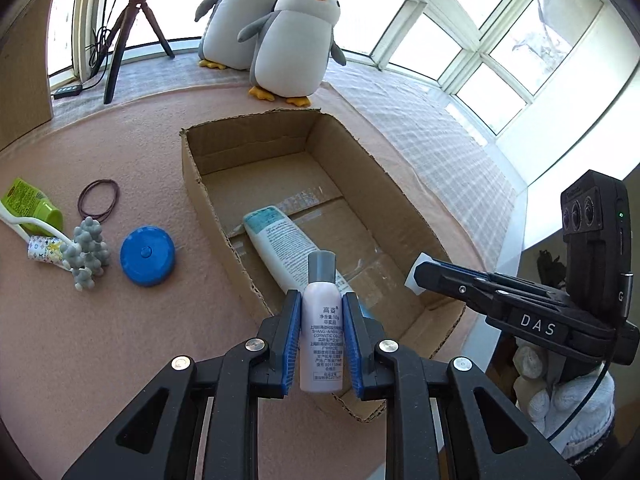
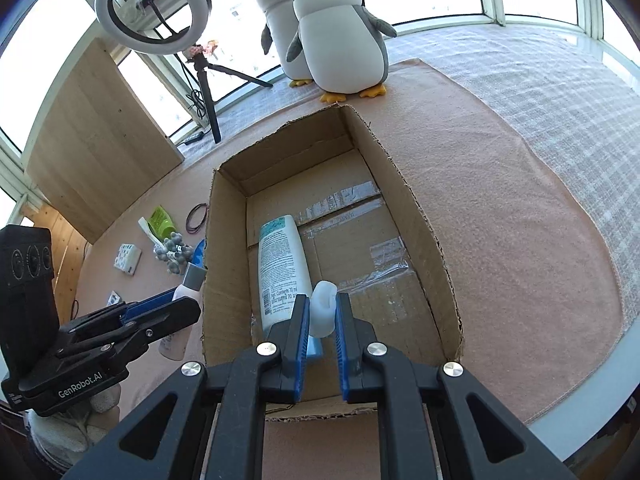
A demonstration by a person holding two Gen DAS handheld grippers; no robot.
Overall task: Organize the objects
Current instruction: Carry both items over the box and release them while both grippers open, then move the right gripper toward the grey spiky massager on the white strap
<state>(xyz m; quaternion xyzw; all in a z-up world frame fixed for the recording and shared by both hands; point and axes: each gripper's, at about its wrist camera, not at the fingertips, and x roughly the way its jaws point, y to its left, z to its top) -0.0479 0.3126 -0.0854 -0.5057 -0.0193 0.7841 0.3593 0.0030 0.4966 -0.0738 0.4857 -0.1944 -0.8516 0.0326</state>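
While both wrist views look down into the open cardboard box (image 1: 192, 168), each hand-held gripper hides part of what it carries. The left hand-held gripper (image 1: 321, 312) is clamped on a small lilac bottle with a grey cap (image 1: 320, 320); its blue pads cover the bottle's sides and its base disappears between the black arms. In the right wrist view the same bottle is mostly hidden behind the box's left wall, only cap and shoulder showing.

The right hand-held gripper (image 2: 322, 316) is clamped on a small white object (image 2: 323, 312) with a rounded top; what it is cannot be made out, and its lower part is lost between the pads. It is held over the near end of the box. A gloved hand (image 1: 568, 404) below that gripper is cut off by the frame edge.

Just beyond both fingertips, a white tube with a teal end (image 2: 280, 268) lies flat on the box floor, its near end covered by the grippers.

Left of the left hand-held gripper, on the pink cloth over the counter (image 1: 100, 340), sit a blue round lid (image 1: 147, 255), a grey knobbly object (image 1: 89, 254), a brown hair tie (image 1: 99, 198) and a green tube (image 1: 34, 202) cut by the frame edge. Two plush penguins (image 1: 280, 36) stand beyond the box.
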